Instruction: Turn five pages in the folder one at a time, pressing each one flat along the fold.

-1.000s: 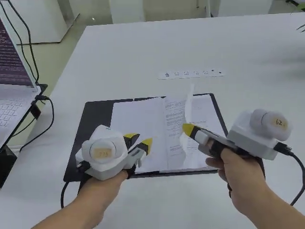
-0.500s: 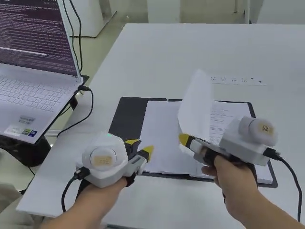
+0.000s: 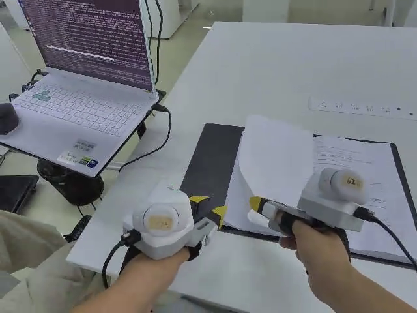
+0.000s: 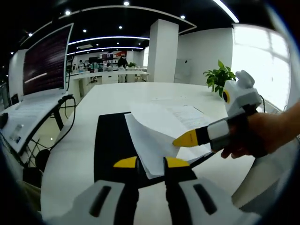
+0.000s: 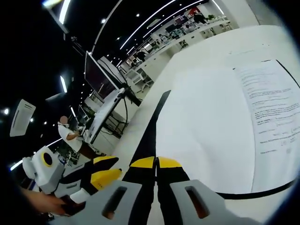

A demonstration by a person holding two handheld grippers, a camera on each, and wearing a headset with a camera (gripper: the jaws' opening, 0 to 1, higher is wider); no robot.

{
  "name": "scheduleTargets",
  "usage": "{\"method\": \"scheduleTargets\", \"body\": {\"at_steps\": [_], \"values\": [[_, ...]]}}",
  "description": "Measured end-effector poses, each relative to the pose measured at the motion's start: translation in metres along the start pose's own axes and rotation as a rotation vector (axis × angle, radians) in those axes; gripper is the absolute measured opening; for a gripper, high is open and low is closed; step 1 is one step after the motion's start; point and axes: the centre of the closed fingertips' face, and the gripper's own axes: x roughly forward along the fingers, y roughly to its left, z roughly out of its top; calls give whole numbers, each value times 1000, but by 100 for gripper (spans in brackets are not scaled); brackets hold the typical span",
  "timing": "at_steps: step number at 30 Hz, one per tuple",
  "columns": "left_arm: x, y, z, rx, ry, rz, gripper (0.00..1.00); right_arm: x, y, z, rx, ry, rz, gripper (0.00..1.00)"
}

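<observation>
Writing that can be read is little: the number "62" stands on the round cap of the right gripper point(image 3: 256, 203), while the printed lines on the sheets point(image 3: 365, 169) and the text on the screen of the laptop point(image 3: 85, 111) are too small to read. The black folder point(image 3: 207, 163) lies open near the front edge of the white table point(image 3: 273, 65), toward its left front corner. Its long axis goes along that edge and its fold runs away from the person. It holds the sheets. The right gripper has its jaws closed on the lower corner of one page point(image 3: 273, 156), which is lifted and curved above the fold. The left gripper point(image 3: 210, 206) hovers at the front edge, near the folder's left cover, with jaws a little apart and nothing between them. A power strip point(image 3: 361, 107) lies beyond the folder.
</observation>
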Motion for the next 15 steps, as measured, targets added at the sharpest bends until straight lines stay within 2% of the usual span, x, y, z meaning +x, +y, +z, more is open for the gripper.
{"method": "scheduleTargets", "body": {"at_steps": [6, 11, 15], "values": [[0, 1, -8, -6, 23, -6, 19, 21, -3, -21, 3, 58, -11, 0], [2, 2, -13, -5, 42, -9, 19, 32, -6, -29, 24, 81, -13, 0], [4, 4, -17, -4, 57, -10, 19, 39, -4, -34, 33, 103, 10, 0]]}}
